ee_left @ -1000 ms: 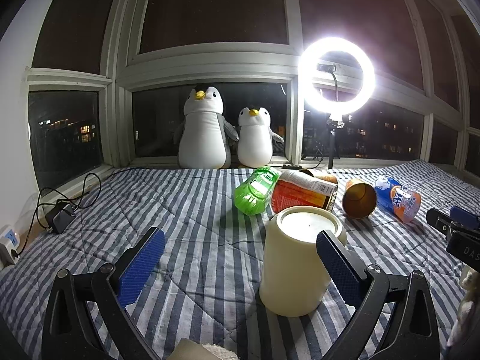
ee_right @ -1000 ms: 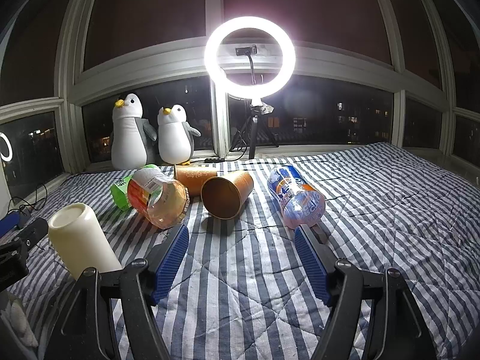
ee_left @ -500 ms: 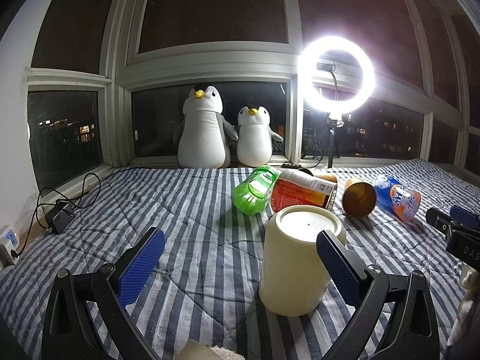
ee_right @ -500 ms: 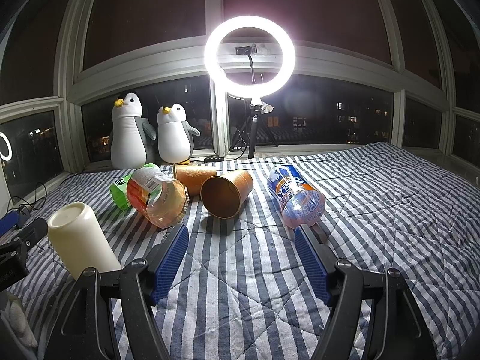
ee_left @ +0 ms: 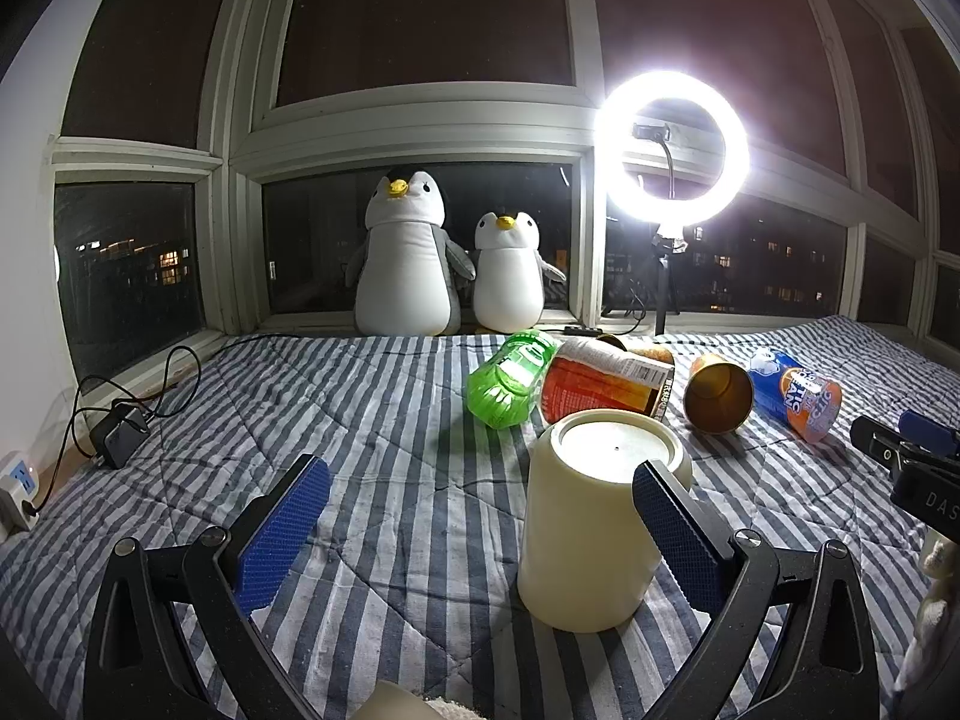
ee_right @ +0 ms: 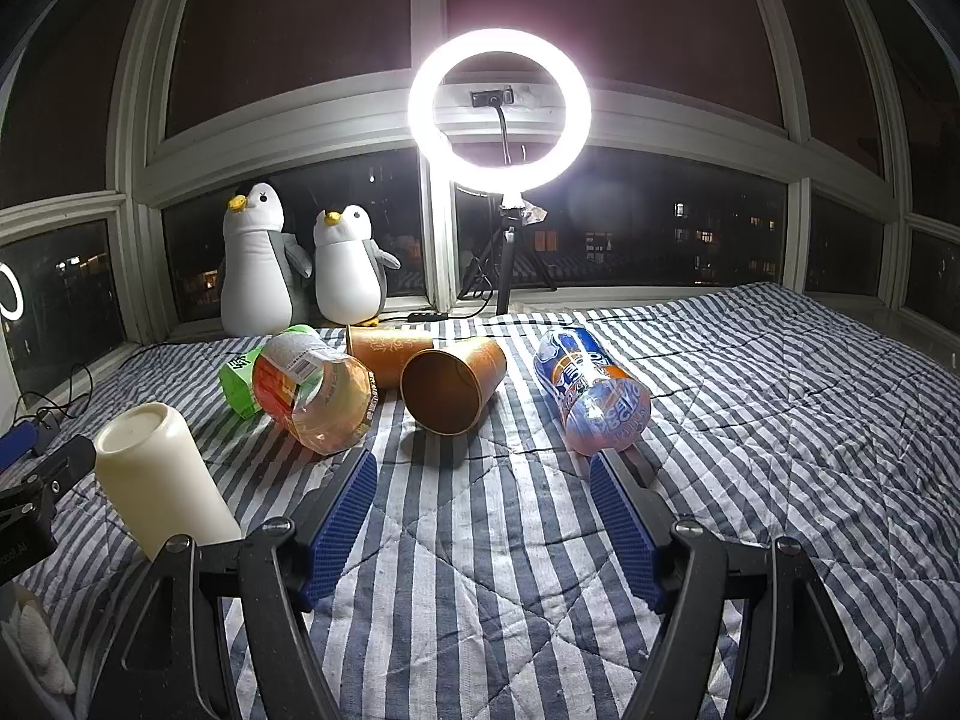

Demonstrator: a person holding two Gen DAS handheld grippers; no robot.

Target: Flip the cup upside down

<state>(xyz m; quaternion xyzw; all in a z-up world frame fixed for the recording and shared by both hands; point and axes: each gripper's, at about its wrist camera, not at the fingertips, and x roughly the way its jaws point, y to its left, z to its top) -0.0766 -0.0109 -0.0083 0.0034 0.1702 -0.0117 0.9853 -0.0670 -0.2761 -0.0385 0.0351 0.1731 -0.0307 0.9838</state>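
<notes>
On the near side of the striped bed (ee_left: 384, 420), the cream cup (ee_left: 591, 516) is sitting base-up exactly as a second ago, suggesting the flip is done, while the left tongs (ee_left: 480, 516) and right tongs (ee_right: 483, 516) are both gaping, released.

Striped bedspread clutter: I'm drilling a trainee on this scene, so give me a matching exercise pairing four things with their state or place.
1. cream cup
2. green bottle
3. brown paper cup
4. two penguins

A. on its side, open mouth toward the right wrist camera
B. by the window
C. standing with closed base up
D. lying beside the orange-labelled bottle

Pairs: 1-C, 2-D, 3-A, 4-B
</notes>
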